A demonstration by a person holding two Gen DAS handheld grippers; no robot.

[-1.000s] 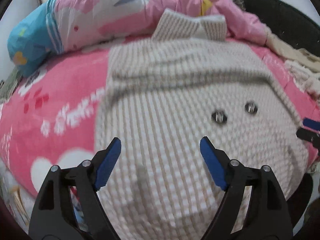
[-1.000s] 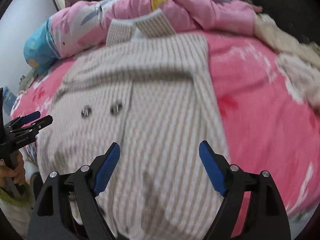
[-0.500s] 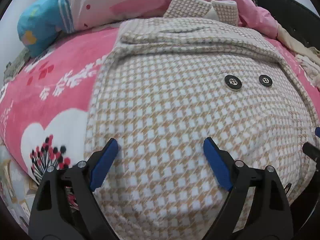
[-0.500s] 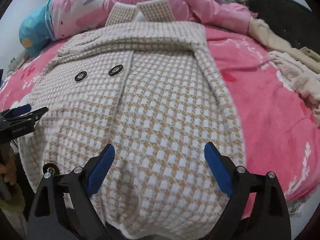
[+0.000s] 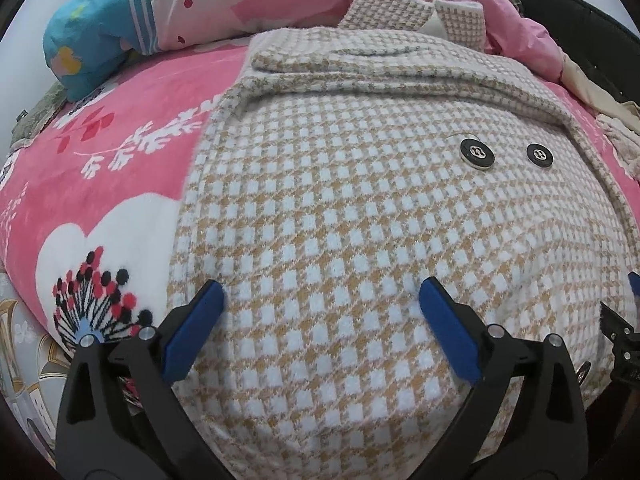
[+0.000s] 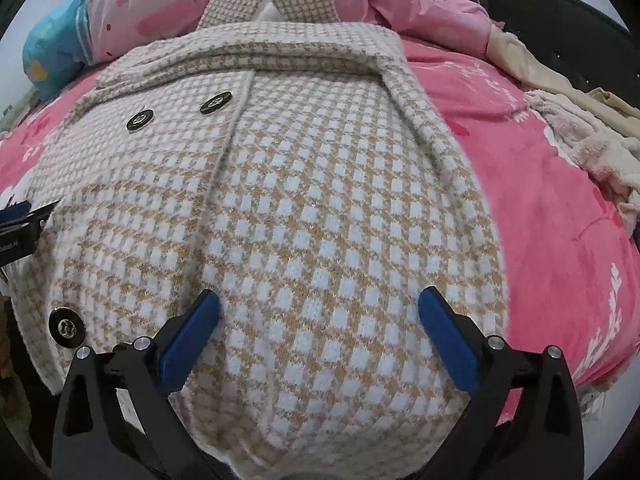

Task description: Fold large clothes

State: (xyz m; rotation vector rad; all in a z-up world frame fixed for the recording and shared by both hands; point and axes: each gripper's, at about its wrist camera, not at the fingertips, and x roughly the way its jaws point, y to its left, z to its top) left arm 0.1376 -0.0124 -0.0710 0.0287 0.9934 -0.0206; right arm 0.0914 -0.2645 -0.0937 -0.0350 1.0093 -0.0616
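Note:
A tan-and-white houndstooth coat lies flat on a pink blanket, collar at the far end, a sleeve folded across its chest. Two black buttons sit on its front. My left gripper hovers over the near left part of the coat, its jaws opening wide, the blue pads not pressing on the cloth. My right gripper hovers over the near right part of the coat, its jaws opening too, gripping nothing. Each gripper shows at the edge of the other's view.
The pink flowered blanket covers the bed on both sides of the coat. A pink and blue quilt is bunched at the far end. Cream and beige clothes are heaped at the right, by a dark headboard.
Both grippers have come down closer to the coat's near hem and their jaws have spread wider. The blurred view has sharpened. The coat itself lies as before.

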